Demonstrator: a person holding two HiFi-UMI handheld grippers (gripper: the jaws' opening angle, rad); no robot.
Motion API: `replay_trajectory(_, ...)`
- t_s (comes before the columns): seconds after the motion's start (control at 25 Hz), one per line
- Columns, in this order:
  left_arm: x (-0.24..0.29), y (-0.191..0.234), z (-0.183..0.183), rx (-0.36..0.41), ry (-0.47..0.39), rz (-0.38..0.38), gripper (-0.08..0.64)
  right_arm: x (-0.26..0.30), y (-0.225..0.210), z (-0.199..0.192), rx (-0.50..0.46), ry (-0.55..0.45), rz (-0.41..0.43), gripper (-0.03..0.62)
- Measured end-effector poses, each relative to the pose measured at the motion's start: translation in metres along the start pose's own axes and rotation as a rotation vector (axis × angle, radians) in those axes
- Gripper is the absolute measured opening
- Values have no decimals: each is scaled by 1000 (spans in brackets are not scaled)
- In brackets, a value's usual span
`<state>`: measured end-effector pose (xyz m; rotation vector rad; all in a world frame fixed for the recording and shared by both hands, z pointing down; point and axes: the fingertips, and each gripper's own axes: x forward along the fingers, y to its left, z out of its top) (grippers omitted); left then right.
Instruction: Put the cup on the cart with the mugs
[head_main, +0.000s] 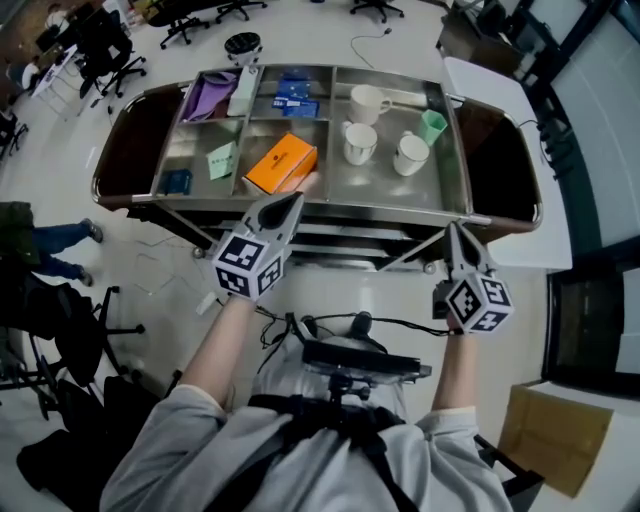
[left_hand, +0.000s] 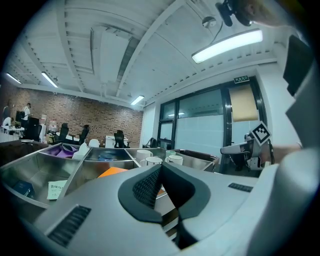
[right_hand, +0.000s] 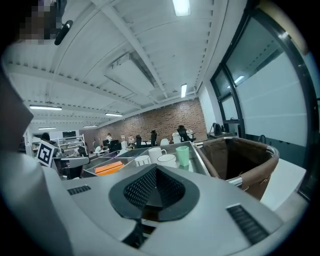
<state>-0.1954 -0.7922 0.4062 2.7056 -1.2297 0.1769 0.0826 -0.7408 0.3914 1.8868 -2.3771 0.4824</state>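
A pale green cup (head_main: 432, 126) stands upright in the right compartment of the steel cart (head_main: 452, 160), beside three white mugs (head_main: 359, 143). The right gripper view shows the same cup (right_hand: 182, 155) behind the mugs (right_hand: 166, 160). My right gripper (head_main: 452, 230) hovers in front of the cart's near right corner, well short of the cup; its jaws (right_hand: 155, 170) are shut with nothing between them. At the cart's near edge my left gripper (head_main: 295, 200) points toward an orange box (head_main: 281, 163), its jaws (left_hand: 161, 169) shut and empty.
The cart's left compartments hold a purple cloth (head_main: 210, 95), blue packets (head_main: 295, 95) and paper cards. Brown bags (head_main: 500, 150) hang at both ends of the cart. A white table (head_main: 490, 85) stands at the right, and office chairs (head_main: 110, 55) farther back.
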Motion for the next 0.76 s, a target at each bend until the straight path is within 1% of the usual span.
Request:
replay_trajectory(0.16, -4, 2, 1, -2, -4, 6, 0, -1, 0, -10, 24, 5, -1, 6)
replay_trajectory(0.32, -8, 6, 2, -5, -9, 13, 0, 4, 6, -8, 6, 4, 15, 6)
replay_trajectory(0.48, -9, 9, 0, -10, -8, 16, 0, 6, 12, -4, -12, 12, 12, 6)
replay_trajectory(0.76, -11, 11, -3, -25, -9, 15, 0, 13, 11, -21, 5, 17, 44, 8)
